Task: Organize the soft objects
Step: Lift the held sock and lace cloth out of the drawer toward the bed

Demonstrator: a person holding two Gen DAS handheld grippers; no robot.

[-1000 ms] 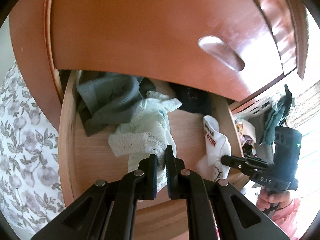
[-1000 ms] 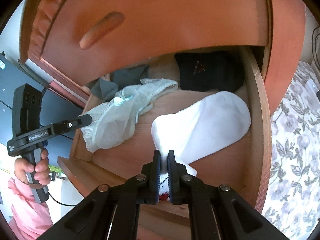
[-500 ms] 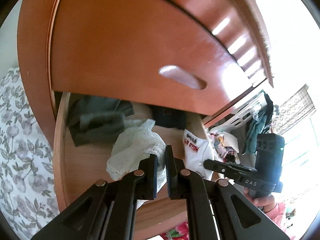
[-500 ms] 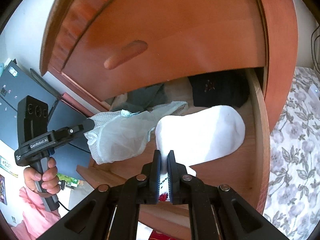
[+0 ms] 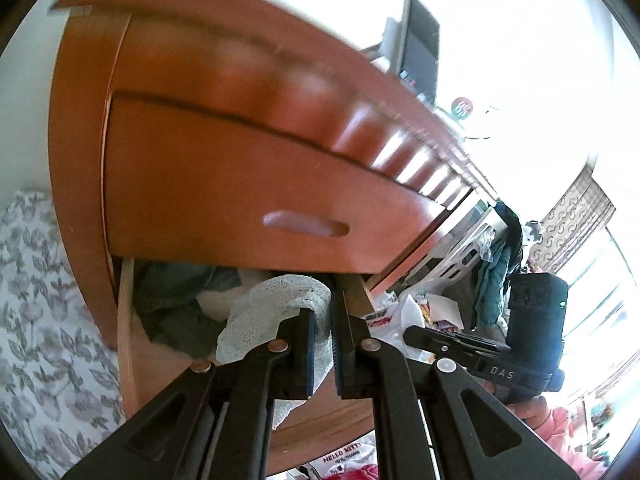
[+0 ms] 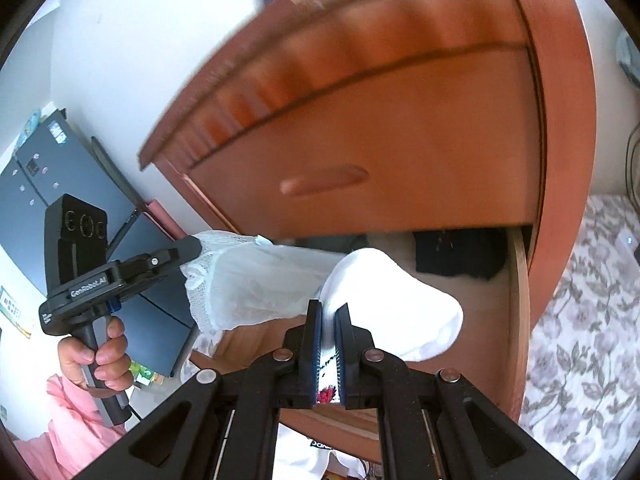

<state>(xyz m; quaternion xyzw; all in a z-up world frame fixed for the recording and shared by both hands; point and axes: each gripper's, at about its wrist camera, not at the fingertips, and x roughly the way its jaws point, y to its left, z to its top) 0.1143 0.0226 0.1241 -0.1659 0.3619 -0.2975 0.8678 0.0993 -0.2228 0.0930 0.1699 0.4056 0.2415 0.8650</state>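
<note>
My left gripper [image 5: 322, 322] is shut on a pale lace cloth [image 5: 264, 312], which hangs above the open wooden drawer [image 5: 128, 344]. The same cloth [image 6: 248, 280] shows in the right wrist view, stretched from the left gripper [image 6: 188, 248]. My right gripper [image 6: 328, 322] is shut on a white sock [image 6: 396, 300] with red print, lifted over the drawer [image 6: 516, 320]. The right gripper [image 5: 412, 334] also appears in the left wrist view, where the sock it holds is mostly hidden. A grey-green garment [image 5: 172, 304] and a black garment [image 6: 456, 252] lie inside the drawer.
A closed drawer front [image 5: 240, 200] with a handle overhangs the open drawer. A floral bedspread [image 5: 36, 320] lies to one side. A dark cabinet [image 6: 48, 184] stands at the other, with a laundry rack and hung clothes [image 5: 492, 264]. A hand [image 6: 100, 356] grips the left handle.
Both grippers rose and tilted up, lifting the lace cloth and the white sock out of the drawer. More of the dresser's top and the room is now in view.
</note>
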